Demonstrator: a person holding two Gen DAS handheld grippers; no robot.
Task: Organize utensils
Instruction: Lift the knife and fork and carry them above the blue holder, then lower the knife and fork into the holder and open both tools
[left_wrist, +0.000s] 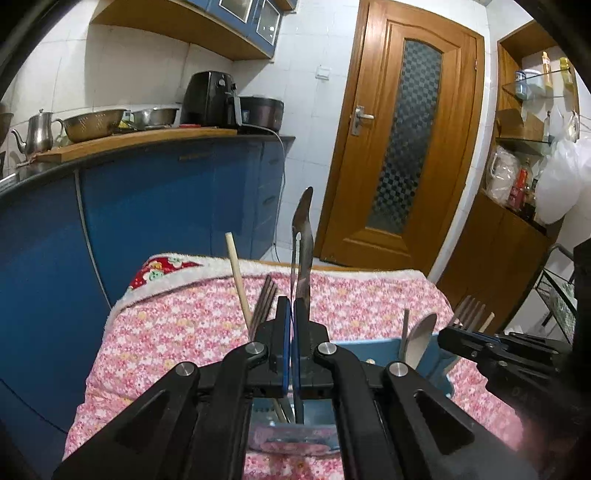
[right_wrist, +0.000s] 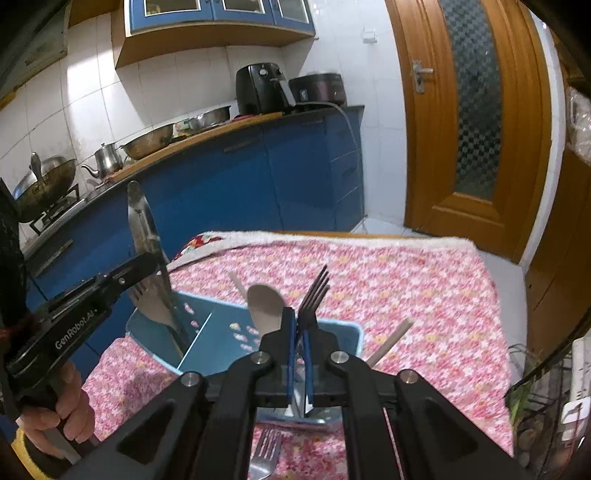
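Note:
A blue utensil holder (right_wrist: 207, 332) with divided compartments stands on the pink floral cloth (right_wrist: 406, 280). My left gripper (left_wrist: 293, 321) is shut on a steel knife (left_wrist: 304, 229), blade pointing up, over the holder's left compartment beside a fork (left_wrist: 264, 302) and a chopstick (left_wrist: 236, 280). My right gripper (right_wrist: 300, 325) is shut on a fork (right_wrist: 314, 295), tines up, above the right compartment, next to a spoon (right_wrist: 264, 306) and a chopstick (right_wrist: 391, 341). The left gripper (right_wrist: 155, 262) with its knife (right_wrist: 144, 229) also shows in the right wrist view.
Another fork (right_wrist: 266, 454) lies on the cloth in front of the holder. A hand (right_wrist: 62, 417) grips the left tool's handle. Blue kitchen cabinets (left_wrist: 166, 206) run along the left, a wooden door (left_wrist: 402, 140) stands behind, and a wire rack (right_wrist: 546, 413) is at the right.

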